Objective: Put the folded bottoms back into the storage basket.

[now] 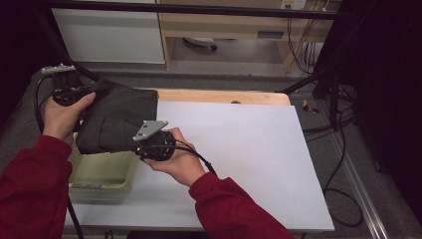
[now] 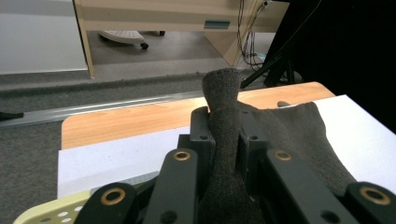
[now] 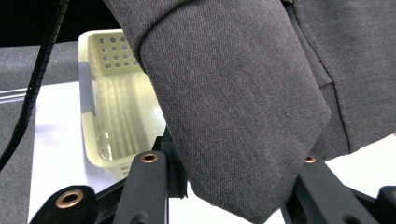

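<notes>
A dark grey folded garment (image 1: 119,117) hangs in the air over the left side of the table, held at two ends. My left gripper (image 1: 92,93) is at its far left corner and, in the left gripper view, its jaws are shut on a bunched ridge of the garment (image 2: 224,140). My right gripper (image 1: 142,143) is at the near right edge. In the right gripper view a folded flap of the garment (image 3: 243,93) sits pinched between its jaws. A pale green perforated basket (image 1: 104,174) stands directly beneath the garment.
A white sheet (image 1: 249,149) covers the wooden table (image 1: 224,96), and the basket (image 3: 112,51) sits at its left edge. Cables trail from both grippers. Black frame posts and floor cables lie to the right, with cabinets beyond the table.
</notes>
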{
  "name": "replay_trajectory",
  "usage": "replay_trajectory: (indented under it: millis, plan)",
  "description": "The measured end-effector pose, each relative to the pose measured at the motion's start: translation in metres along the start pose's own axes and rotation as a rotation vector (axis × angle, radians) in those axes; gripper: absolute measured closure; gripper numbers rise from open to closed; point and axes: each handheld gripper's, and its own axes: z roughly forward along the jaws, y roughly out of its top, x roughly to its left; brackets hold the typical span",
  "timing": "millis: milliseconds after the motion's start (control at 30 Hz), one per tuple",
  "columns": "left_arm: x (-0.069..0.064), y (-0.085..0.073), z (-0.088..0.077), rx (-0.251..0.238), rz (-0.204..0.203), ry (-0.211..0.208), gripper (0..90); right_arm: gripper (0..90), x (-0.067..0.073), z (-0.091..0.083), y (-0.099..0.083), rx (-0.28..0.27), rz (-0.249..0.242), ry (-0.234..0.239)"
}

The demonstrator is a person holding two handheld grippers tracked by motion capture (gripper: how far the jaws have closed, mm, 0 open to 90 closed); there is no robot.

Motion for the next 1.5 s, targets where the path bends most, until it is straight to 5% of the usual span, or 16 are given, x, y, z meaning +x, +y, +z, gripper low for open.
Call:
replay_trajectory:
  millis: [167,633,1167,1367,1500]
  plan:
    - [0.004,-0.002,-0.005,0.013,-0.002,0.011,80.1,63.8,0.003,0.003,0.002,-0.005,0.008,0.006]
    - [0.017,0.002,-0.024,-0.044,-0.050,0.018,80.1,63.7,0.004,0.011,0.015,-0.031,-0.013,0.009]
    - [0.031,-0.003,-0.034,-0.012,-0.064,0.070,80.1,63.7,0.010,0.026,0.024,-0.027,-0.027,0.045]
    - [0.031,-0.006,-0.032,0.012,-0.028,0.102,80.1,63.7,0.012,0.034,0.023,-0.026,-0.015,0.055]
    - [0.037,-0.013,-0.031,0.026,-0.038,0.113,80.1,63.7,0.014,0.039,0.021,-0.016,-0.016,0.067]
